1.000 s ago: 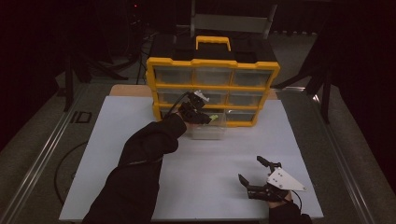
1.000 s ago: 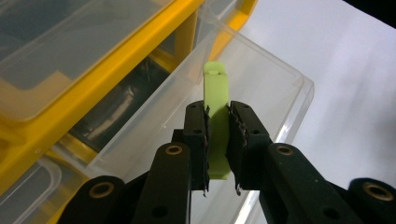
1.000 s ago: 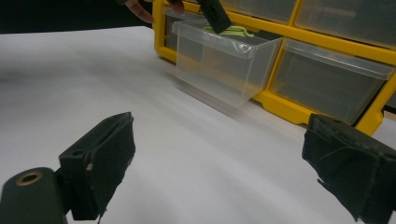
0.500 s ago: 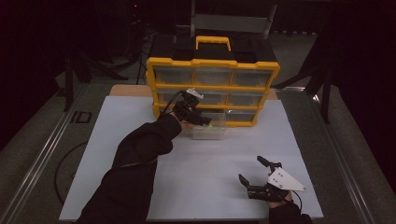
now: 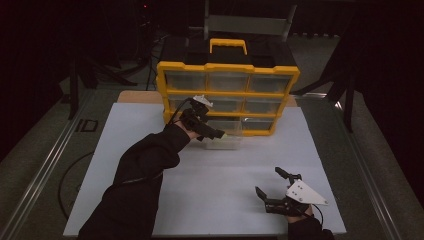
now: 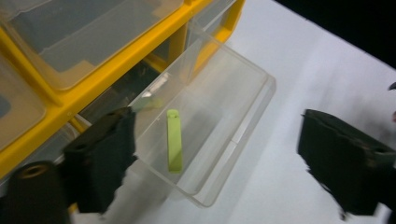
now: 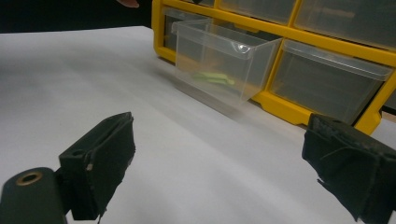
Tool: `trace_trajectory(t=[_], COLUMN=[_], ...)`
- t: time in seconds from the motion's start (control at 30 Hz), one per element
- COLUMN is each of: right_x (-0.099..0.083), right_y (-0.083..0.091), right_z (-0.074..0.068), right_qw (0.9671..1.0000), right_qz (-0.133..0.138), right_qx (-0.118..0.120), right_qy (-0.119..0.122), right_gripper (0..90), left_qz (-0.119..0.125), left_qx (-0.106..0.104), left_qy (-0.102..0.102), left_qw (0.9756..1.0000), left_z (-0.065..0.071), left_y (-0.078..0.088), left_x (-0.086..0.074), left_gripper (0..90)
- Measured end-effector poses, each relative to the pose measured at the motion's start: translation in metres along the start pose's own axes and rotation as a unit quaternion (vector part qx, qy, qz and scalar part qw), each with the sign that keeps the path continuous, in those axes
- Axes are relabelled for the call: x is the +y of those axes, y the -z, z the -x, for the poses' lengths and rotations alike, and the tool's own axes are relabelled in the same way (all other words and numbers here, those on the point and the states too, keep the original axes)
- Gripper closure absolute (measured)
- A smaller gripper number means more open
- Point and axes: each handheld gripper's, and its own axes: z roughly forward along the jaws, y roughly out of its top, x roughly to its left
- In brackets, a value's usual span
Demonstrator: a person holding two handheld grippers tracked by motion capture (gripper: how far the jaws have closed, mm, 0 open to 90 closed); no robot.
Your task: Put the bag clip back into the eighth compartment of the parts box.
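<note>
Left gripper (image 6: pixel 215 154) just opened wide, empty | green stick (image 6: pixel 174 140) in drawer (image 6: pixel 252 100) | right gripper (image 7: pixel 219 168) wide

No readable text, label, brand or number on the yellow drawer cabinet (image 5: pixel 228 95); none elsewhere

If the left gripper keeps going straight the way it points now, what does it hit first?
Most likely the pulled-out clear drawer. The left gripper, whose jaws have just been opening and hold nothing, points down into it, toward the green strip lying on its floor. Depth is hard to judge, so the near rim might come first.
</note>
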Motion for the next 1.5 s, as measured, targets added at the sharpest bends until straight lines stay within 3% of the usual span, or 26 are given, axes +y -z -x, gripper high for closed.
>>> trace_trajectory(t=[0.07, 0.3, 0.43, 0.8, 1.33, 1.5], right_x=[0.0, 0.0, 0.0, 0.0, 0.001, 0.001], right_y=[0.0, 0.0, 0.0, 0.0, 0.0, 0.0], right_z=[0.0, 0.001, 0.0, 0.0, 0.0, 0.0], right_qw=[1.0, 1.0, 1.0, 1.0, 1.0, 1.0], right_qz=[-0.001, -0.001, -0.002, -0.002, -0.002, -0.002], right_qx=[-0.001, -0.002, -0.001, -0.001, -0.001, -0.001], right_qy=[0.0, -0.005, -0.004, 0.0, -0.003, -0.005], right_gripper=[9.2, 9.2, 9.2, 9.2, 9.2, 9.2], left_qz=[0.011, 0.027, 0.038, 0.04, 0.061, 0.065], left_qx=[0.001, 0.016, 0.01, 0.028, 0.042, 0.055], left_qy=[-0.001, -0.013, -0.013, -0.016, -0.002, 0.003], left_qw=[0.9999, 0.9994, 0.9992, 0.9987, 0.9972, 0.9964], left_z=[0.0, -0.003, -0.003, -0.004, -0.003, -0.004], left_y=[0.001, 0.007, 0.013, 0.03, 0.064, 0.07], left_x=[-0.002, -0.009, -0.013, -0.029, -0.061, -0.074], left_gripper=[1.3, 0.1, 0.1, 0.1, 0.0, 0.0])
